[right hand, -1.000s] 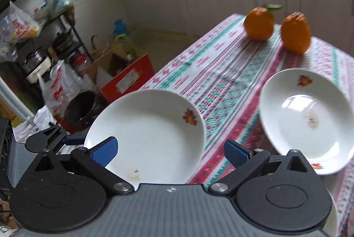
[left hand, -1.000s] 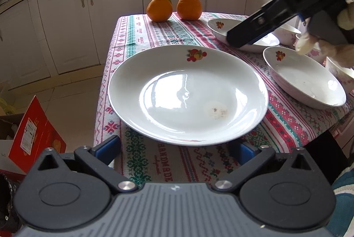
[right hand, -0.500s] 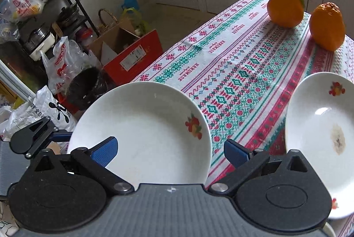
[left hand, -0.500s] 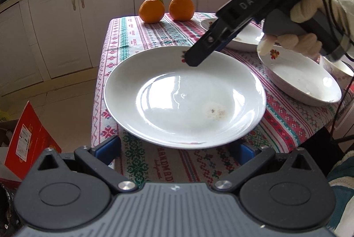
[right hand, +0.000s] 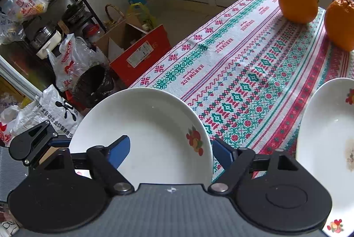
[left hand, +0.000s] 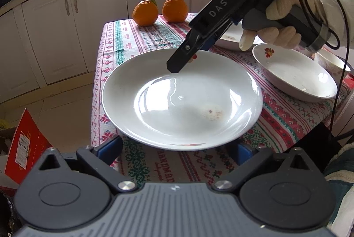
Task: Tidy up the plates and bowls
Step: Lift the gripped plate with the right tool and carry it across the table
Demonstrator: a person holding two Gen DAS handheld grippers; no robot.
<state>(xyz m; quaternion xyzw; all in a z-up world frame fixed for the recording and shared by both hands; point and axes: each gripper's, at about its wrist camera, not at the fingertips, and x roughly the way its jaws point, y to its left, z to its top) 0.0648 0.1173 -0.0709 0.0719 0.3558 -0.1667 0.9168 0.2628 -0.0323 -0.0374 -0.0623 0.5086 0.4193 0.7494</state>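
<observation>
Closing, the left gripper point(left hand: 177, 148) brackets the near rim of the big white plate point(left hand: 181, 99) without pressing it. The right gripper point(right hand: 170, 153) straddles that plate's far rim, jaws narrowing, contact unclear. Right of the plate sits a second plate point(left hand: 296, 75); behind it, two oranges point(left hand: 160, 9).

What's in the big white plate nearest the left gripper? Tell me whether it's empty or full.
Empty. The big white plate lies flat on the tablecloth, holding no food; only a small brownish smear marks its glossy inside.
</observation>
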